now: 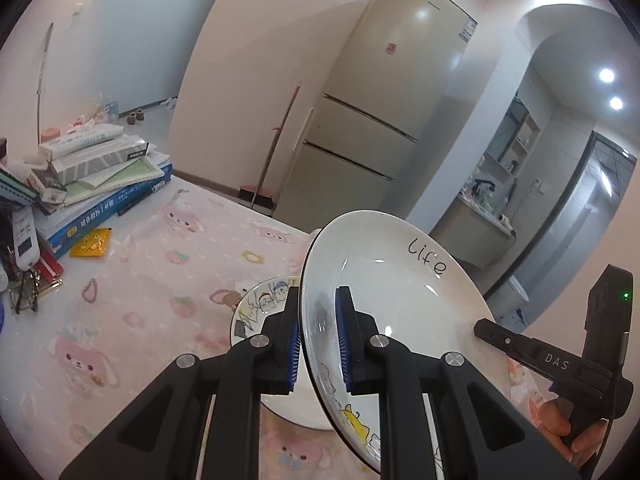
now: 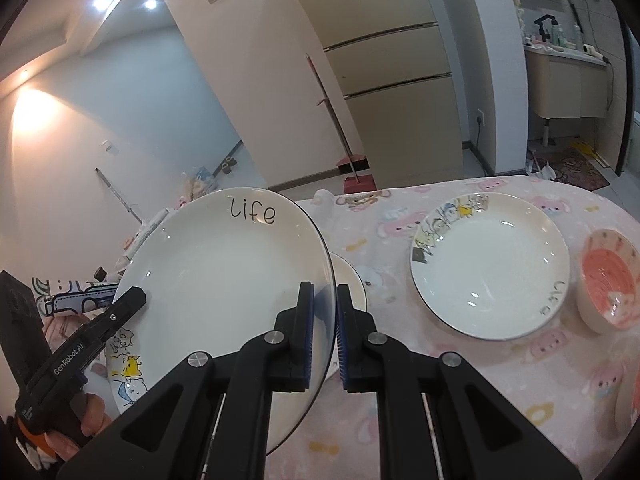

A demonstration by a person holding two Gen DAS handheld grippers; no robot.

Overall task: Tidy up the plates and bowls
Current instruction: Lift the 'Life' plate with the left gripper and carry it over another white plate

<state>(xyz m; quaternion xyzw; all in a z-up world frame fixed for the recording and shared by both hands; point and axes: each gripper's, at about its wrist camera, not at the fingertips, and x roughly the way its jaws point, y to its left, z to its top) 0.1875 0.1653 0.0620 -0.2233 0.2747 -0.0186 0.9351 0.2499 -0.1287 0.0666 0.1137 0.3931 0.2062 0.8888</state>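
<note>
Both tools clamp one white "life" plate (image 2: 224, 272) by opposite rims: left tool (image 1: 318, 344), right tool (image 2: 324, 336). It hangs tilted above the desk (image 2: 460, 368). Next step, likely: stacking it on a matching plate (image 2: 492, 268) (empty, like the pink bowl (image 2: 608, 280) beside it), lowered level.
</note>
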